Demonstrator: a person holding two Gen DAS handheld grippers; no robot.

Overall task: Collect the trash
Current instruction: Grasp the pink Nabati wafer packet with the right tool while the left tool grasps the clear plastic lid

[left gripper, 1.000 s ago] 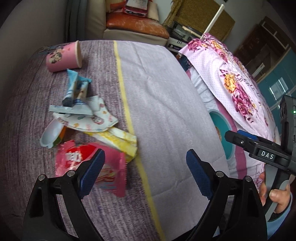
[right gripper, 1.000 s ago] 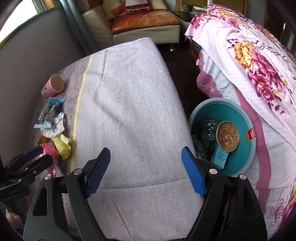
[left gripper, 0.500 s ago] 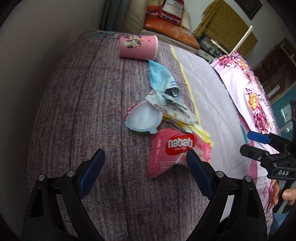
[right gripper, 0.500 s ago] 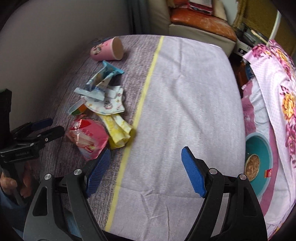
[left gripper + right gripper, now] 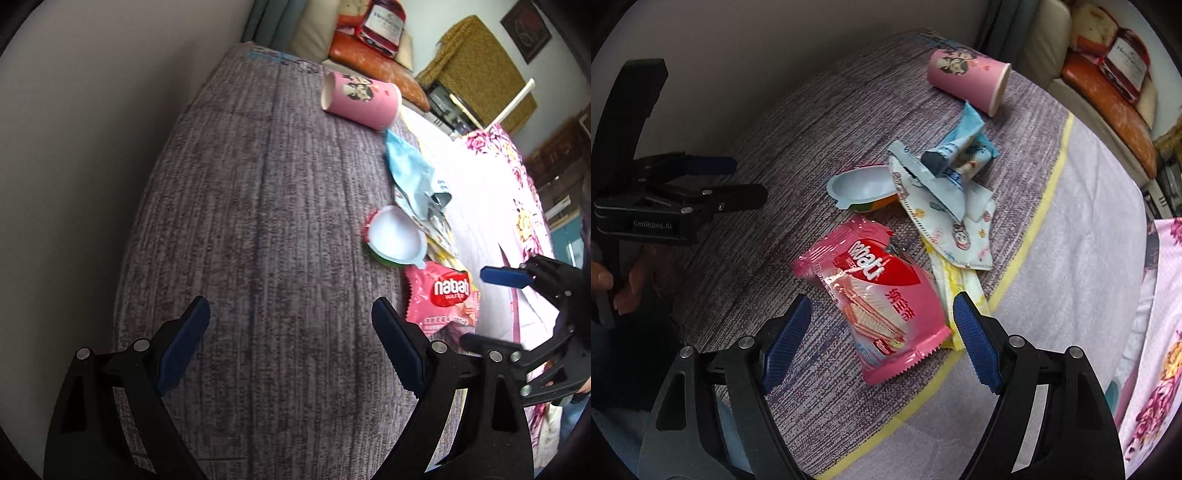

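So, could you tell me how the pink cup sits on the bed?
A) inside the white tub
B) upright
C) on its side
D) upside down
C: the pink cup lies on its side on the bed, apart from the white tub.

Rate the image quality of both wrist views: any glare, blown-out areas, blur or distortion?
Left wrist view: strong fisheye bending with dark corners; the pale bedcover at right is blown out to white, while the pink cup stays sharp. Right wrist view: the same barrel bending; glare patches on the glossy pink wafer packet; exposure is even and no motion blur shows.
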